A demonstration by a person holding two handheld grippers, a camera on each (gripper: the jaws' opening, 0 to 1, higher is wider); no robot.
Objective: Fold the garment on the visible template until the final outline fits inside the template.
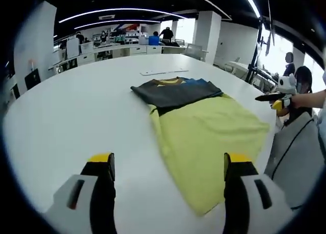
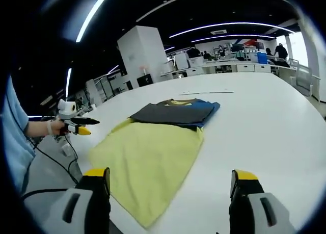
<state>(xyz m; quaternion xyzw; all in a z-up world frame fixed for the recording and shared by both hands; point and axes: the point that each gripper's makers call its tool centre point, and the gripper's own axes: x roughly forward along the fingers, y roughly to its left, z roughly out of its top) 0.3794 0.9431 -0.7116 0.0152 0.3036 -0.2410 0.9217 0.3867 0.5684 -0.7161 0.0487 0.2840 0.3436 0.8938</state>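
Centre of the left gripper view: a yellow T-shirt (image 1: 204, 142) lies flat on the white bench (image 1: 76, 122), partly folded, with a dark grey and blue garment (image 1: 175, 91) across its far end near the upper middle of the frame. Long axis of the yellow shirt runs from lower right up toward centre. Left gripper (image 1: 169, 165) hangs above the bench at the bottom, jaws spread wide, empty; the shirt's near hem sits between the jaw tips, closer to the right one. Right gripper view has the same yellow T-shirt (image 2: 147, 162) at centre-left, its near corner dropping toward the bottom left jaw. Right gripper (image 2: 170, 180) likewise spread and empty. No template outline can be made out. Judgement: both are about equally near; each faces a near corner of the hem.
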